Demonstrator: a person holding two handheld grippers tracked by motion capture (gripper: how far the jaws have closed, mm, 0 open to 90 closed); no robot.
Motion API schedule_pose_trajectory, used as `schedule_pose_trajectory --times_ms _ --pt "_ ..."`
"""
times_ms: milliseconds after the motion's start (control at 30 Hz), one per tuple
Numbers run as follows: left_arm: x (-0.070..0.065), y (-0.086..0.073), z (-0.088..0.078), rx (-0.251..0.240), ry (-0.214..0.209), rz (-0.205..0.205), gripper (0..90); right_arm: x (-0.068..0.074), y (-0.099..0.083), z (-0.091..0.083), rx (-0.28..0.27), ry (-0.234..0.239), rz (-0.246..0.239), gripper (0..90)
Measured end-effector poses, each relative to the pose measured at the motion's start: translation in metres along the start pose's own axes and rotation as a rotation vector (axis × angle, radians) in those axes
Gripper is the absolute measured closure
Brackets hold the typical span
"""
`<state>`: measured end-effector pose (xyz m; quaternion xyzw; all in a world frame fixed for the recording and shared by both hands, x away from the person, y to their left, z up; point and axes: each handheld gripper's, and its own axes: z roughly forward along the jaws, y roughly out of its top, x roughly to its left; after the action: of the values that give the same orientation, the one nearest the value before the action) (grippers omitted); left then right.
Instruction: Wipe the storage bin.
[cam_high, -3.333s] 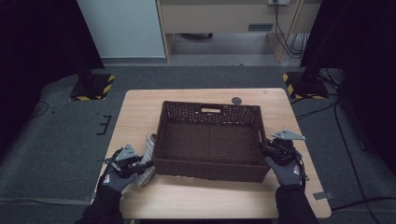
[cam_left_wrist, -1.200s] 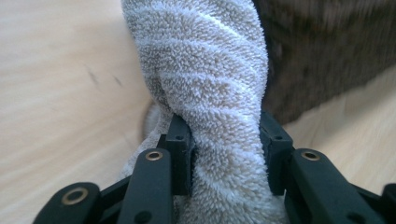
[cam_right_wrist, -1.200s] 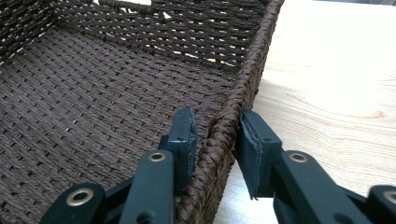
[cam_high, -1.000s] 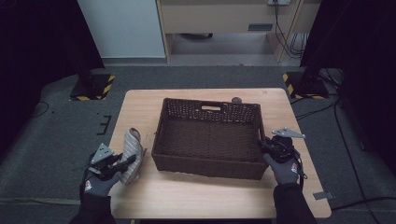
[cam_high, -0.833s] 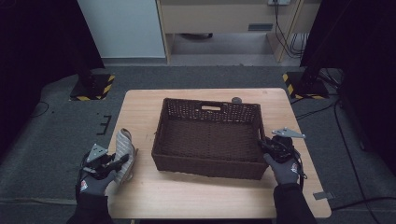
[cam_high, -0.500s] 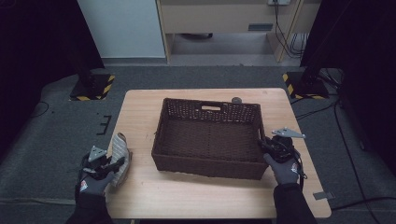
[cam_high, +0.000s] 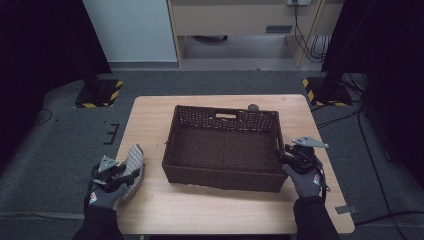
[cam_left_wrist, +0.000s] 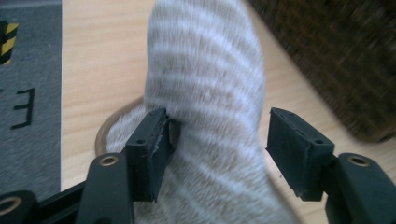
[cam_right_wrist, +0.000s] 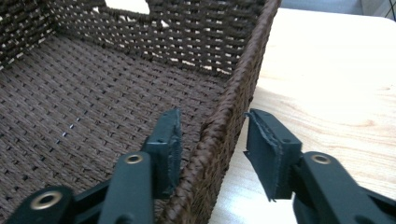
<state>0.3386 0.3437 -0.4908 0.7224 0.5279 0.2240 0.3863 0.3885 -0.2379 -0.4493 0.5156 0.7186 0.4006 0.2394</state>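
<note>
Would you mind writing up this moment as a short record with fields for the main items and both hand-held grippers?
surface: wooden table
basket: brown wicker basket, mid-table, nothing visible inside
sock: grey striped sock, lying on the table left of the basket
left hand-held gripper: jaws just opened, sock between them, right pad clear of it
right hand-held gripper: jaws just opened, astride the basket's right wall, outer pad clear of it
small dark disc: behind the basket

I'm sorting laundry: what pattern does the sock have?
Grey with pale stripes; the sock shows best in the left gripper view.
</note>
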Motion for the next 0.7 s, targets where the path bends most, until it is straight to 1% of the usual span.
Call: schedule_pose_trajectory --times_ms 167,233,367,400,467,533,600,633,700 --pt "-0.007 0.008 -0.008 -0.047 -0.005 0.017 35.6 -0.003 0.003 -0.009 -0.041 -0.005 0.003 49.1" --pt "-0.009 0.011 -0.010 -0.055 -0.007 0.017 35.5 -0.005 0.003 -0.013 -0.056 0.005 0.005 46.2" --pt "-0.016 0.017 -0.014 -0.083 -0.023 0.022 35.5 -0.008 0.001 -0.018 -0.052 0.013 0.003 45.1" --pt "-0.019 0.020 -0.016 -0.093 -0.029 0.027 35.5 -0.008 0.001 -0.018 -0.052 0.015 0.007 44.8" --pt "-0.024 0.024 -0.017 -0.107 -0.038 0.039 35.5 -0.008 -0.001 -0.020 -0.049 0.018 -0.002 44.2" --pt "-0.029 0.028 -0.016 -0.120 -0.062 0.034 35.5 -0.007 -0.001 -0.021 -0.051 0.028 -0.009 43.8" --pt "-0.034 0.031 -0.014 -0.124 -0.068 0.043 35.5 -0.005 -0.001 -0.023 -0.049 0.039 -0.021 43.4" --pt "-0.036 0.033 -0.013 -0.128 -0.077 0.042 35.5 -0.004 -0.001 -0.024 -0.050 0.042 -0.025 43.5" --pt "-0.040 0.038 -0.013 -0.139 -0.082 0.042 35.6 -0.004 -0.001 -0.026 -0.050 0.042 -0.028 43.4"
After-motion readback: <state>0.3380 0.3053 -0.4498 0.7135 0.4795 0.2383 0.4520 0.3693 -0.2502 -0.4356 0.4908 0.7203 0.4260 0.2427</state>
